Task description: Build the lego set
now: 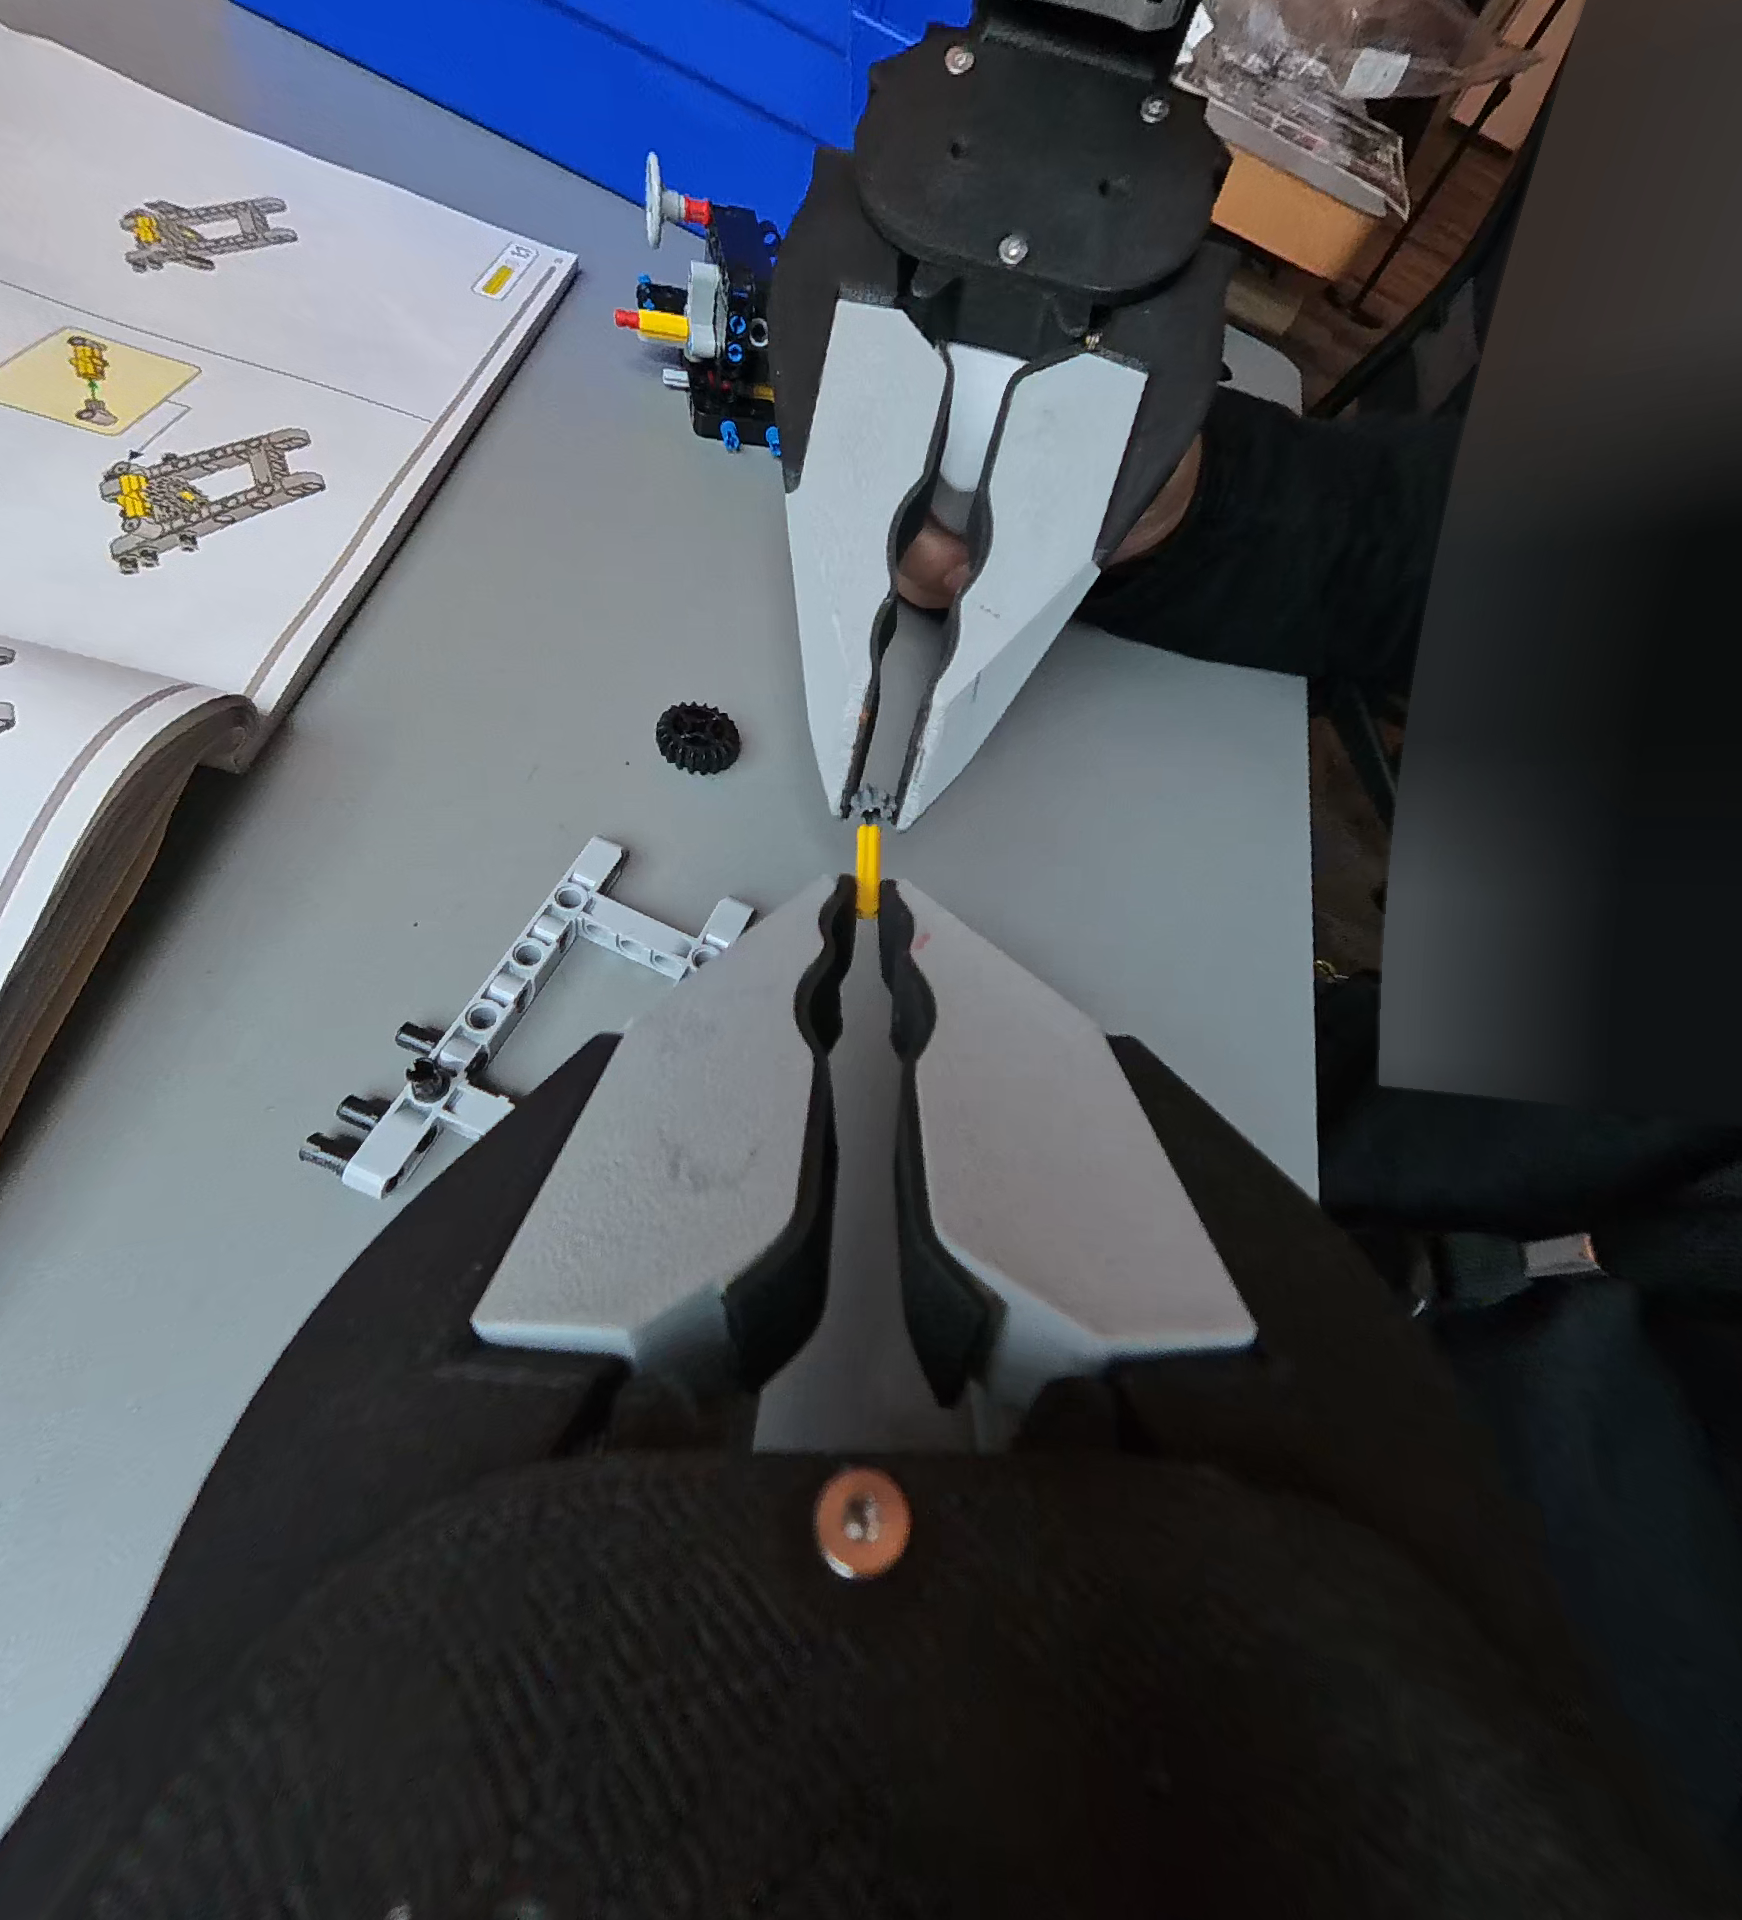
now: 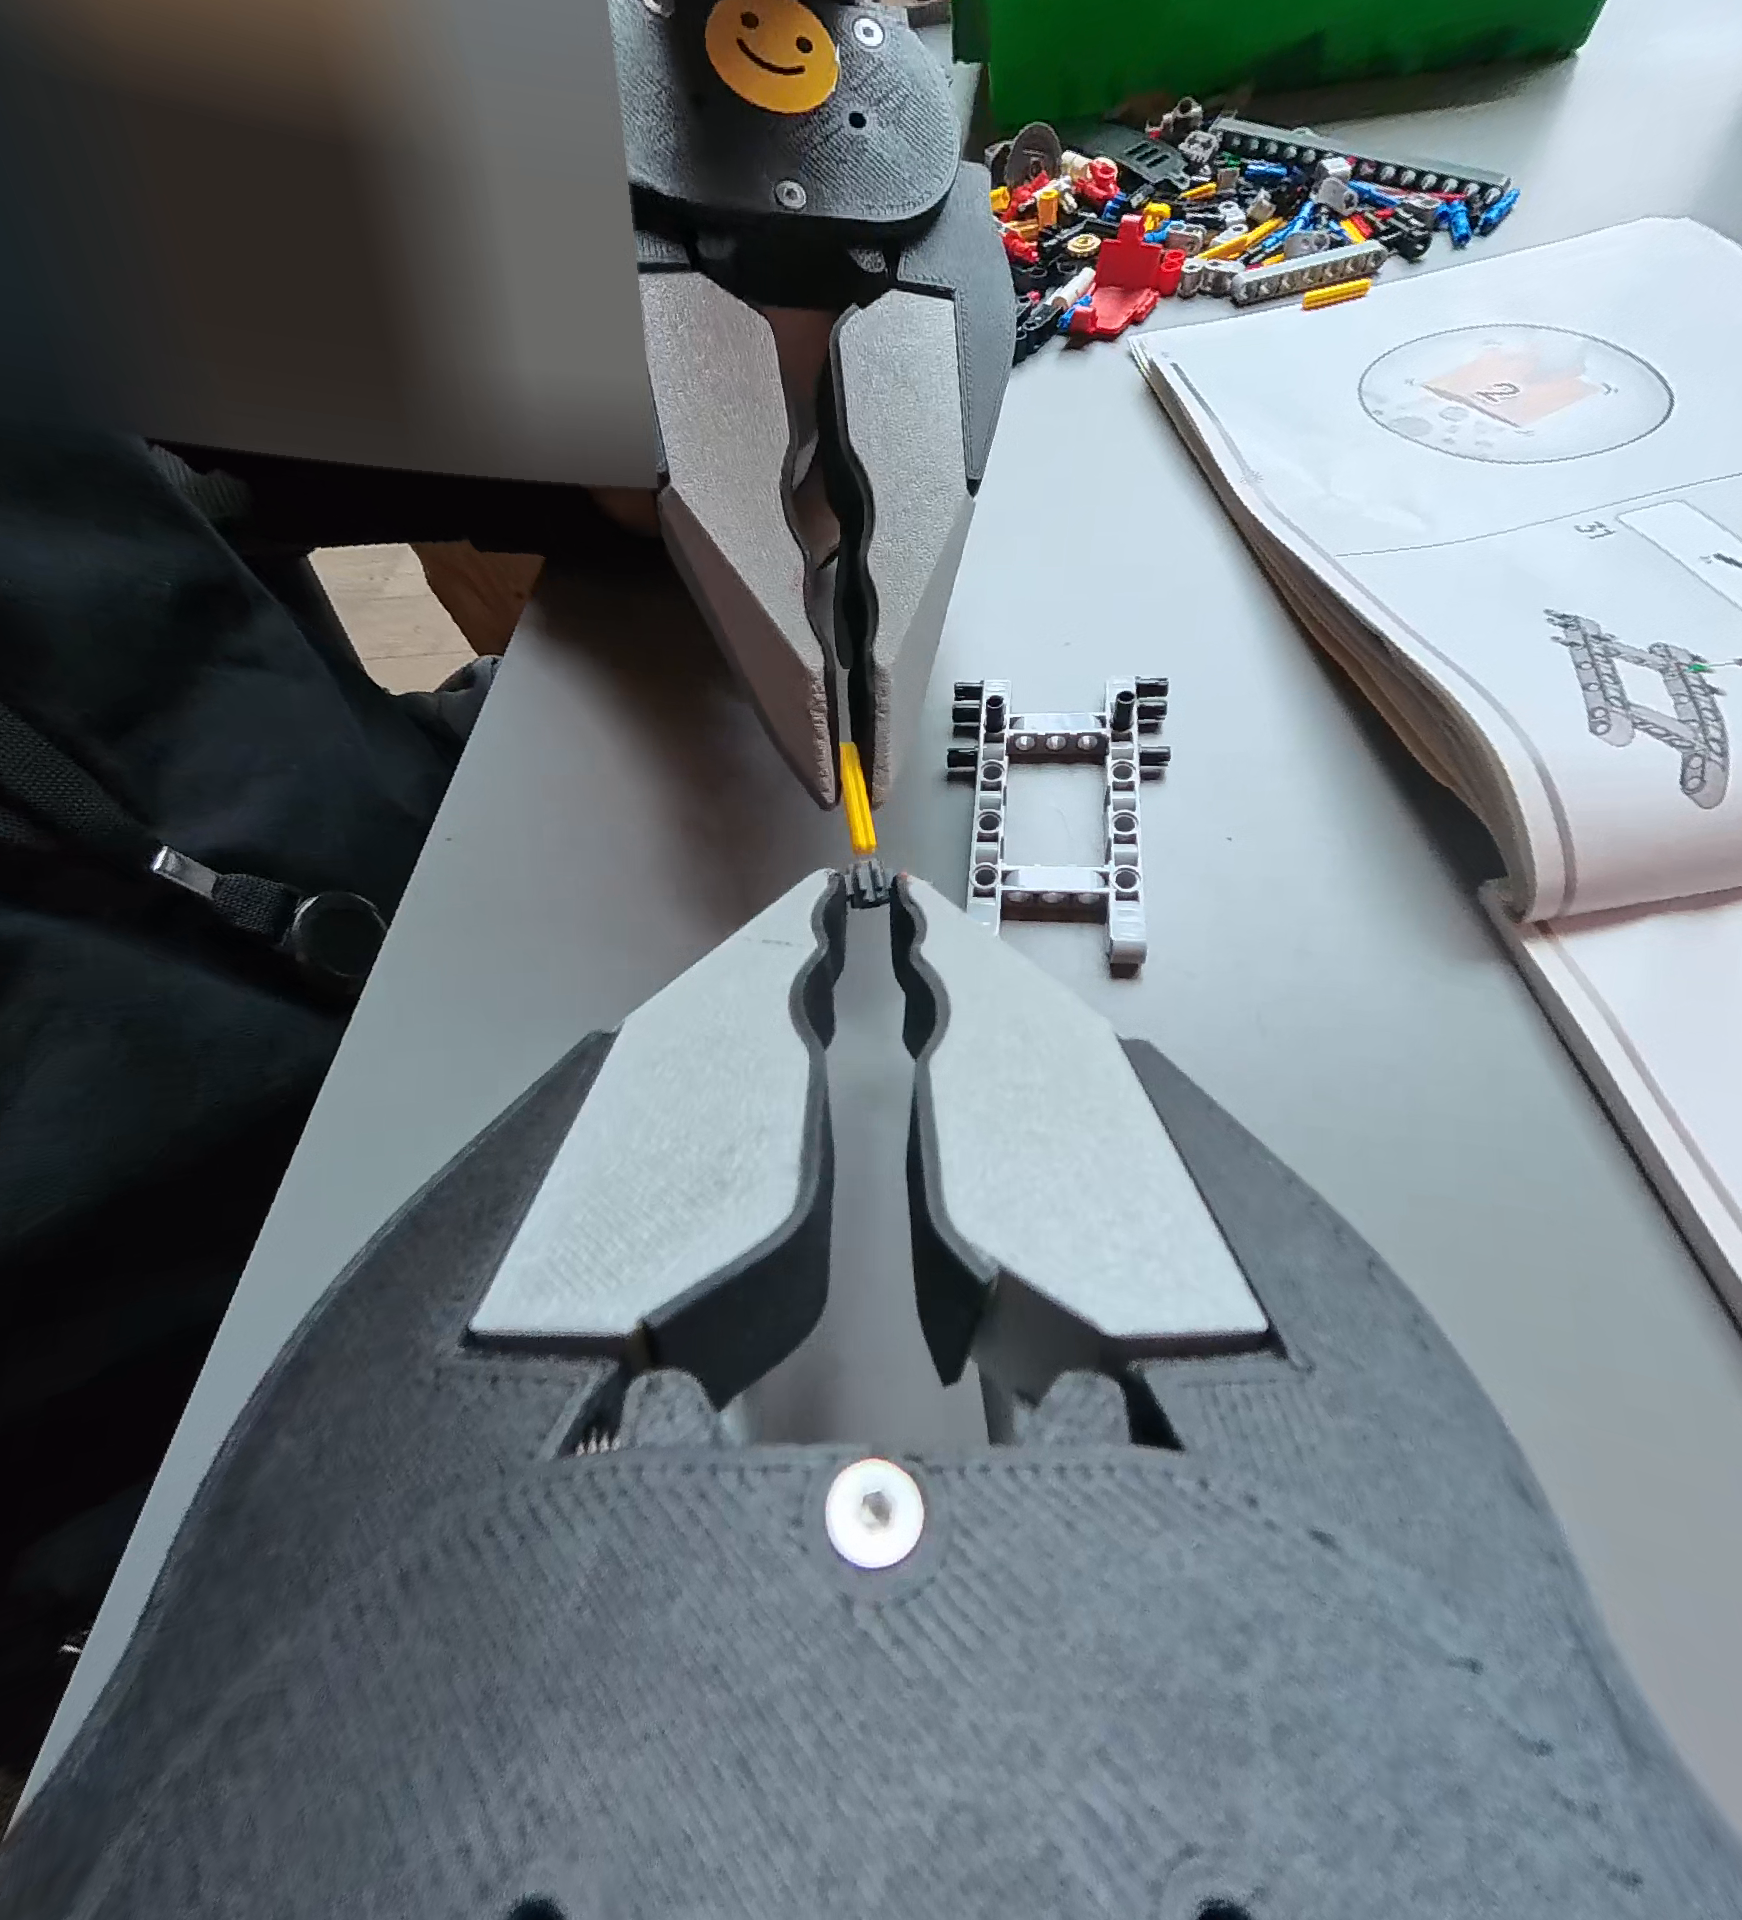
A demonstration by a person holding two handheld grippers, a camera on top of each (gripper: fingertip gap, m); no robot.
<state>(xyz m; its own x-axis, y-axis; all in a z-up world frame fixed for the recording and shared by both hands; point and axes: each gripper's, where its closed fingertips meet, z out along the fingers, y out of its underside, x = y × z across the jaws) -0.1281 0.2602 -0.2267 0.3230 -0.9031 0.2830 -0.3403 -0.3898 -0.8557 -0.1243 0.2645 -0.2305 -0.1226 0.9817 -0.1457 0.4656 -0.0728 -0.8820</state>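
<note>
My left gripper is shut on a short yellow axle that sticks out forward from its tips. My right gripper is shut on a small dark grey gear. The two grippers face each other tip to tip just above the table. The axle's free end meets the gear held in the right gripper. In the right wrist view the left gripper holds the axle tilted a little. A light grey frame with black pins lies flat on the table to the side.
An open instruction booklet lies on the grey table, also in the right wrist view. A black gear lies near the frame. A partly built black model stands before a blue bin. A heap of loose parts lies by a green bin. My left and right fingertips are right by each other.
</note>
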